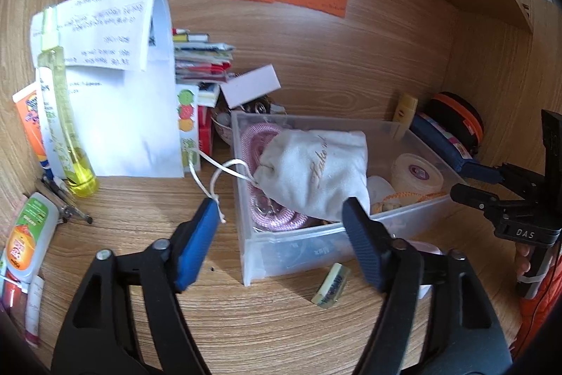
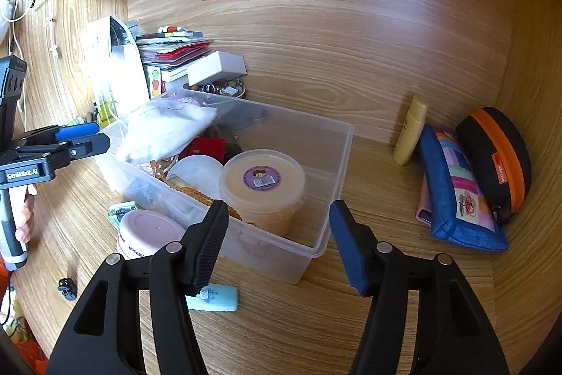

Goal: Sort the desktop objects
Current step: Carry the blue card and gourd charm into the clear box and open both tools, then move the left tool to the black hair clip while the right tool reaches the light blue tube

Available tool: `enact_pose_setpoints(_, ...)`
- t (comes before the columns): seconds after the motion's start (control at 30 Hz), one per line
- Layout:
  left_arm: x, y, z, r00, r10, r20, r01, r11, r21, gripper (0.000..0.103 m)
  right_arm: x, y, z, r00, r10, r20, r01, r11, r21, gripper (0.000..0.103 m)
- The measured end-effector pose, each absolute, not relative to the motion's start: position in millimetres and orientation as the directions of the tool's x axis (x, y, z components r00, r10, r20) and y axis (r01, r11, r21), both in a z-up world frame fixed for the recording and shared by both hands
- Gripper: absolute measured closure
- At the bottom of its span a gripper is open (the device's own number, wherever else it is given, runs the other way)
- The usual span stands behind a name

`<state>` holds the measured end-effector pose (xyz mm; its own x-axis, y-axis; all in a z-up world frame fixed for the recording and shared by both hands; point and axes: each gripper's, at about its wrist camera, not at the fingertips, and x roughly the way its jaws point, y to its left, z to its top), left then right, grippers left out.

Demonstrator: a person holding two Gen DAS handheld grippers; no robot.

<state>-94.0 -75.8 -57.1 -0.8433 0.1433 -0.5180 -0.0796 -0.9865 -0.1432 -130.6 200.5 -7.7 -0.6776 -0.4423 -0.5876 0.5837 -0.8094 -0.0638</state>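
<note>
Your left gripper (image 1: 282,227) jaws stand spread, nothing pinched; the drawstring (image 1: 217,185) knot lies just against the left pad. Just below the right pad, a small eraser (image 1: 330,285) on the worktop (image 1: 140,227). Ahead between the jaws: clear bin (image 1: 253,255), white pouch (image 1: 316,171) resting on a pink cord (image 1: 281,220). Your right gripper (image 2: 277,245) jaws also spread, empty, straddling the bin's near corner; lidded tub (image 2: 261,185) just ahead. Far right: blue pouch (image 2: 456,195), orange-trimmed case (image 2: 498,160).
</note>
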Motion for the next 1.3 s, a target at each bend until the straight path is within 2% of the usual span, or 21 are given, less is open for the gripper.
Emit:
enact_pose_setpoints(0.07,-91.2,-77.6,-55.4,-0.852,0.136,-0.505,-0.072,-0.987,-0.144,0.023,-130.3,201.7,-6.4,-0.681,-0.444,-0.582,0.581,-0.811,-0.062,0.039)
enact_pose_setpoints(0.17,-89.0,-80.0,-54.2,-0.861,0.115,-0.495,-0.051,-0.989,-0.142,0.007,-130.3,203.5,-4.4,-0.689,-0.444,-0.574,0.576,-0.815,-0.06,0.036)
enact_pose_setpoints(0.27,-85.8,-78.8,-53.0,-0.874,0.093,-0.477,-0.037,-0.991,-0.125,0.004,-131.3,204.0,-3.3,-0.688,-0.446,-0.572,0.573,-0.818,-0.052,0.034)
enact_pose_setpoints(0.37,-85.5,-74.3,-53.3,-0.876,0.082,-0.475,-0.038,-0.994,-0.101,0.004,-129.1,200.8,-3.0,-0.676,-0.46,-0.575,0.587,-0.808,-0.044,0.027)
enact_pose_setpoints(0.67,-68.2,-78.5,-48.9,-0.867,0.078,-0.491,-0.019,-0.992,-0.123,0.004,-104.8,199.9,2.8,-0.657,-0.493,-0.571,0.603,-0.798,-0.005,0.026)
enact_pose_setpoints(0.83,-48.7,-72.9,-48.4,-0.858,0.051,-0.511,-0.015,-0.997,-0.073,0.004,-83.8,203.5,2.8,-0.664,-0.486,-0.569,0.601,-0.799,-0.019,0.019)
enact_pose_setpoints(0.97,-35.4,-63.0,-54.7,-0.844,0.038,-0.535,-0.03,-0.999,-0.023,0.004,-74.0,201.2,-3.5,-0.651,-0.474,-0.592,0.608,-0.794,-0.033,0.019)
enact_pose_setpoints(1.17,-17.8,-47.5,-70.8,-0.807,0.076,-0.586,-0.09,-0.996,-0.006,0.004,-75.1,197.3,-28.4,-0.602,-0.449,-0.661,0.604,-0.797,-0.009,0.019)
enact_pose_setpoints(1.3,-4.5,-42.4,-80.4,-0.754,0.189,-0.629,-0.167,-0.981,-0.096,0.004,-81.5,198.3,-42.5,-0.551,-0.453,-0.701,0.596,-0.801,0.049,0.019)
